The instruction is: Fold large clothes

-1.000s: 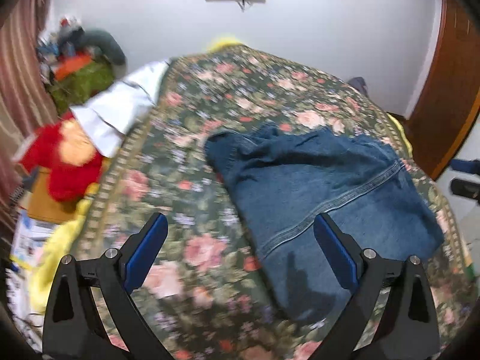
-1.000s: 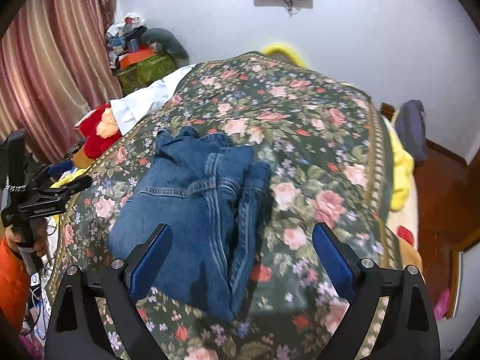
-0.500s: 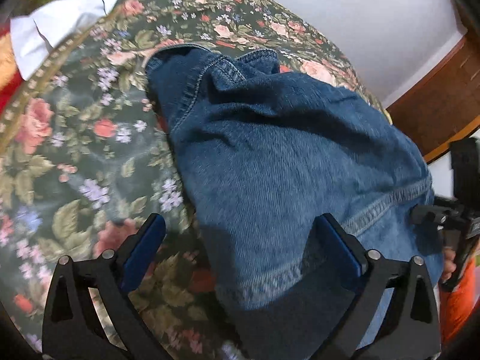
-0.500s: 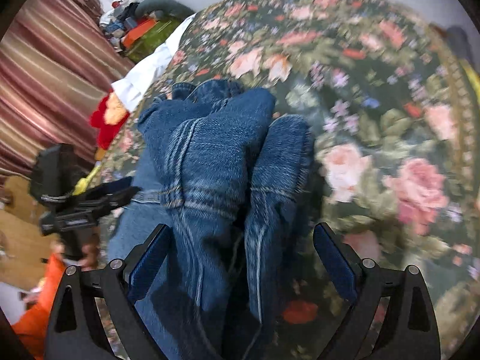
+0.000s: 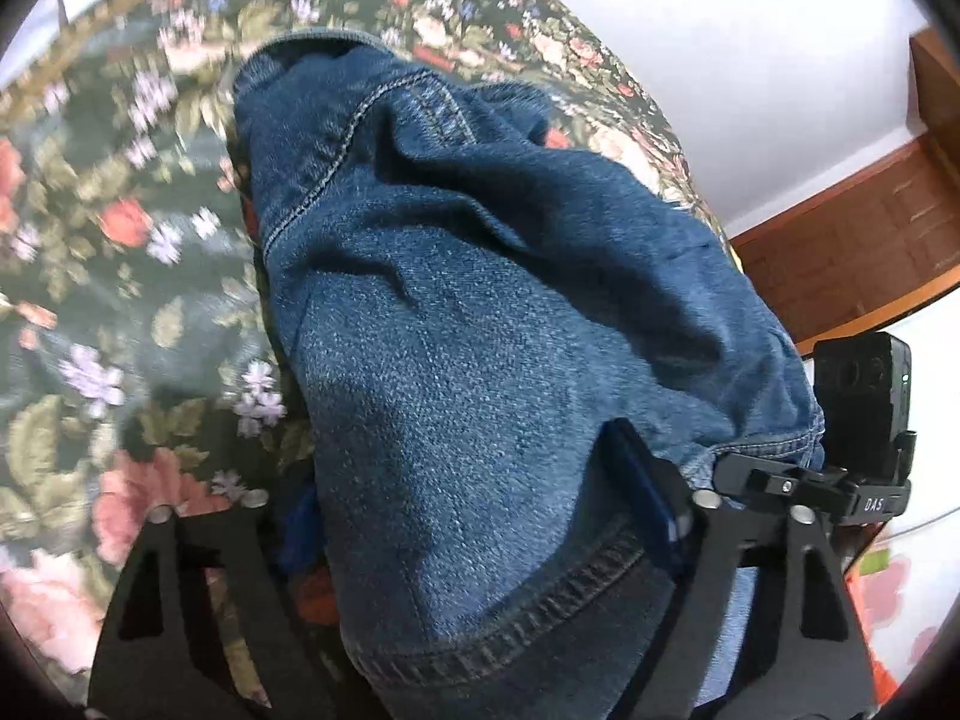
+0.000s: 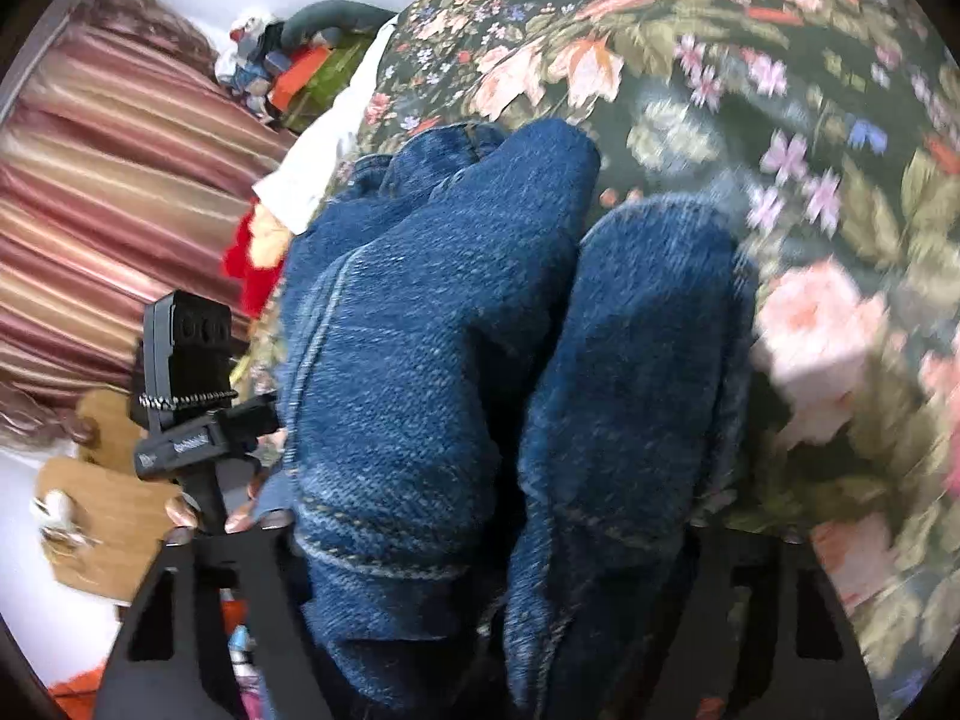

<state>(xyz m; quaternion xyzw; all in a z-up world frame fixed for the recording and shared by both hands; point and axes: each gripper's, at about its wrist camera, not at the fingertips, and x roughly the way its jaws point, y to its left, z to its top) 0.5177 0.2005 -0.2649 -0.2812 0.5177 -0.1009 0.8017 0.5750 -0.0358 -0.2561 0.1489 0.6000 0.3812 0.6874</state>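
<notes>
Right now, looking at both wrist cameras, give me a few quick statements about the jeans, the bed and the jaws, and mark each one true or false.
1. The jeans lie on a floral bedspread. True.
2. Denim sits between the jaws of the left gripper. True; those jaws are closing.
3. The right gripper hangs over bare bedspread with nothing between its jaws. False: folded denim fills the gap as the jaws close.
4. The bedspread is plain white. False: it is dark green with pink roses.
5. A striped curtain shows at the left of the right wrist view. True.
</notes>
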